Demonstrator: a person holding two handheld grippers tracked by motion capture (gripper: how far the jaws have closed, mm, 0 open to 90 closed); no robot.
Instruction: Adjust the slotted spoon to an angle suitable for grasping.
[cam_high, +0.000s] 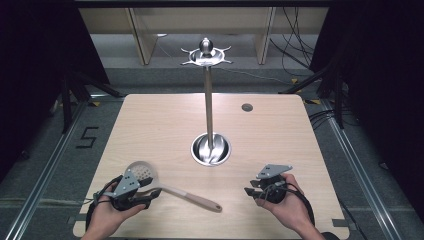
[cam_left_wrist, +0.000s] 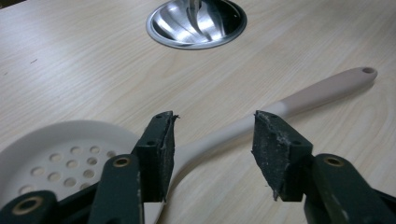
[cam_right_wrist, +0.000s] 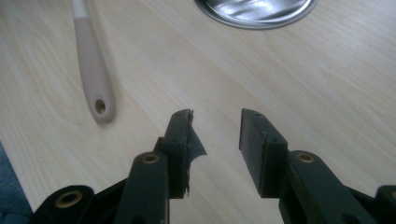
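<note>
Item 1, slotted spoon (cam_high: 165, 186): cream-coloured, lying flat on the wooden table (cam_high: 150, 125) at your near left. Its perforated bowl (cam_left_wrist: 56, 154) sits just under and to the left of your left gripper; the handle (cam_left_wrist: 299, 95) runs out to the right, ending in a hanging hole.

Item 2, your left gripper (cam_left_wrist: 212, 149): jaws spread, straddling the spoon's neck where bowl meets handle. The neck passes between the pads; neither pad presses on it, and a gap shows on the right side.

Item 3, your right gripper (cam_right_wrist: 215, 140): jaws parted with a clear gap, nothing between them, hovering over bare table at your near right. The spoon's handle end (cam_right_wrist: 95, 88) lies well apart to its left.

Item 4, steel stand (cam_high: 208, 100): upright pole with a hooked top, rising from a round dish-shaped base (cam_high: 210, 149) at the table's middle, beyond both grippers.
</note>
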